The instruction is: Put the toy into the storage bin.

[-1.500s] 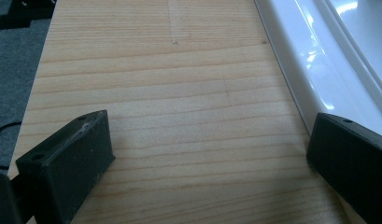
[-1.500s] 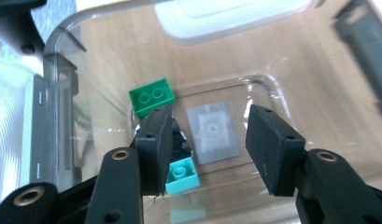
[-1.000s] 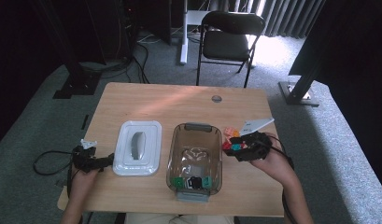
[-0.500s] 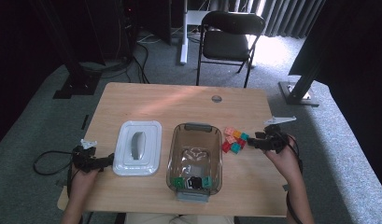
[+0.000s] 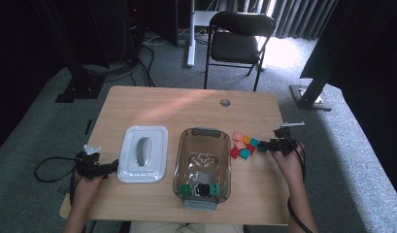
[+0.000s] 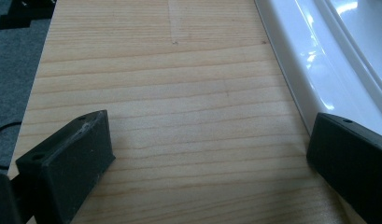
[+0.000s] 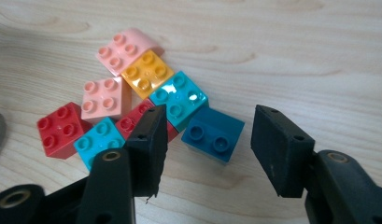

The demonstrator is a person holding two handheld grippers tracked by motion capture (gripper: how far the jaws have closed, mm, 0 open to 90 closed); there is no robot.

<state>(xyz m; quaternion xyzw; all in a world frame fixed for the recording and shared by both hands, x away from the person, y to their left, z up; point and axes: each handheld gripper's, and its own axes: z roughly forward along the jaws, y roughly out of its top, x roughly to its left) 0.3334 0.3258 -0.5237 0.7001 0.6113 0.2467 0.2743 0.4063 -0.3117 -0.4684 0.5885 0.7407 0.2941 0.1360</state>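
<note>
A cluster of toy bricks [image 5: 244, 145] lies right of the clear plastic bin [image 5: 202, 160]. In the right gripper view I see pink, orange, red and teal bricks, with a dark blue brick [image 7: 213, 134] nearest. My right gripper [image 7: 205, 147] is open, its jaws standing on either side of the dark blue brick without touching it; from above the right gripper [image 5: 269, 144] sits at the cluster's right edge. My left gripper [image 6: 207, 156] is open over bare wood beside the white lid [image 6: 319, 60]. From above, the left gripper [image 5: 108, 168] rests at the lid's [image 5: 142, 153] left edge.
The bin holds green, black and teal bricks [image 5: 200, 189] at its near end. A folding chair [image 5: 237, 43] stands beyond the table's far edge. A small round hole [image 5: 225, 102] marks the tabletop. A cable [image 5: 48, 167] loops off the left side.
My right gripper has moved from the bin's right side out to the right and come down behind the brick cluster. The left gripper has stayed put.
</note>
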